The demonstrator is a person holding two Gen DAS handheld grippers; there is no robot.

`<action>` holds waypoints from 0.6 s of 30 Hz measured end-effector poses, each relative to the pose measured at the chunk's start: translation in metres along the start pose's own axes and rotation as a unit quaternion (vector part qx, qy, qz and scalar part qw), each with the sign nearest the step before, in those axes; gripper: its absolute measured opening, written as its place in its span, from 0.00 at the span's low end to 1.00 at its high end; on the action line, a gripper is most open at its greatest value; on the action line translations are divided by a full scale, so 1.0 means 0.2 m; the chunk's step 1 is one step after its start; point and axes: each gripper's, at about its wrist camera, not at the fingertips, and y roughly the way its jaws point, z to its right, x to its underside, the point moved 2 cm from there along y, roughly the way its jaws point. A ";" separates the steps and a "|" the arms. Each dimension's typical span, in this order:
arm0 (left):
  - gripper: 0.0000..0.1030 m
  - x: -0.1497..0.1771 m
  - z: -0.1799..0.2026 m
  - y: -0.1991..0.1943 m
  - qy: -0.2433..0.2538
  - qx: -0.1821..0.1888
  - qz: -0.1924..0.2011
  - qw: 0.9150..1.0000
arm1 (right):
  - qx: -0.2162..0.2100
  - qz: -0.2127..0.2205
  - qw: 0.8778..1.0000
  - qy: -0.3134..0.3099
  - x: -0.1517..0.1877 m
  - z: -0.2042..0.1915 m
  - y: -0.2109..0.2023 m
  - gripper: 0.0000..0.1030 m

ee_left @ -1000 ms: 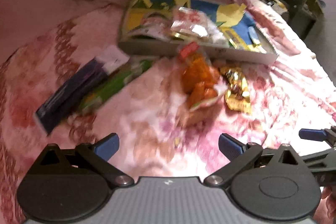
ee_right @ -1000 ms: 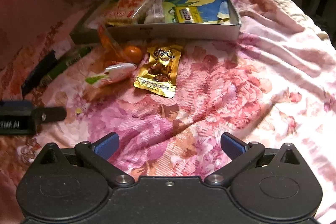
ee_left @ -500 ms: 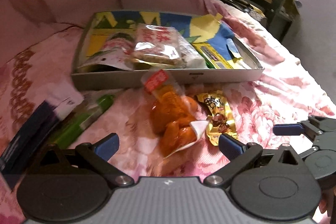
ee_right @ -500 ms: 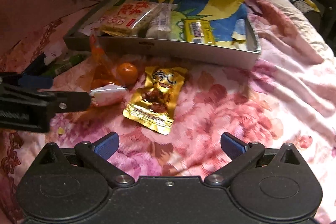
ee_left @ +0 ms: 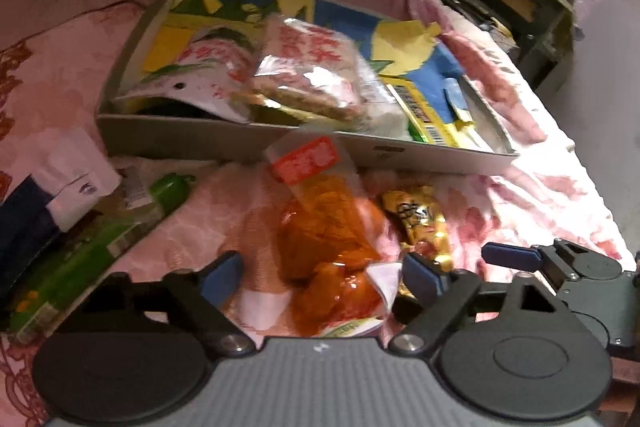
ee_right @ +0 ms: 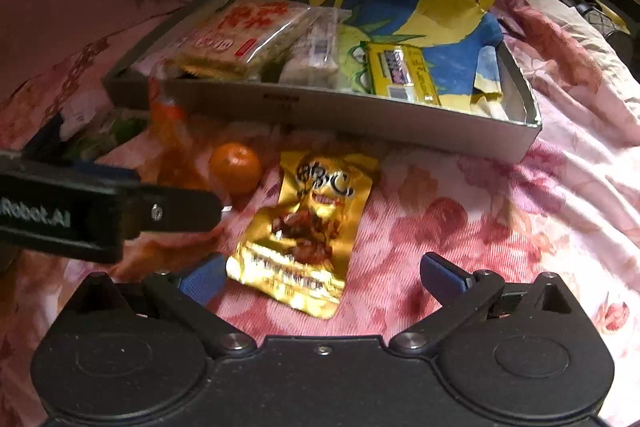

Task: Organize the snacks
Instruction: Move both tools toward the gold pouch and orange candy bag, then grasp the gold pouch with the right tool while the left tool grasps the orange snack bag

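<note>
A clear bag of orange snacks (ee_left: 328, 239) with a red label lies on the pink floral cover in front of a shallow grey box (ee_left: 200, 143). My left gripper (ee_left: 320, 277) straddles the bag's near end. Its jaws are closing, and the pads stand just clear of the bag on both sides. A gold foil packet (ee_right: 304, 227) lies to the right of the bag. My right gripper (ee_right: 322, 278) is open with the packet's lower end between its fingers. The box (ee_right: 360, 115) holds several packets. The left gripper's finger (ee_right: 176, 211) crosses the right wrist view.
A green packet (ee_left: 80, 259) and a dark blue box (ee_left: 24, 227) lie left of the orange bag. A small round orange piece (ee_right: 236, 167) sits beside the gold packet. Pink fabric hangs behind the grey box. Dark furniture (ee_left: 520, 7) stands at the far right.
Both grippers came forward and down toward the snacks. The left jaws narrowed around the orange bag. The right gripper now straddles the gold packet.
</note>
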 end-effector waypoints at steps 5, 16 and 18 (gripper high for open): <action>0.82 -0.01 -0.03 -0.02 -0.044 -0.003 -0.016 0.999 | 0.015 -0.009 1.000 -0.002 -0.01 0.00 0.04 0.99; 0.86 -0.01 -0.09 -0.01 -0.085 0.000 -0.039 0.996 | 0.014 -0.036 0.997 0.069 -0.05 0.14 0.02 0.98; 0.86 -0.01 -0.09 -0.01 -0.086 0.001 -0.036 0.996 | 0.028 -0.039 0.998 0.051 -0.06 0.14 0.03 0.98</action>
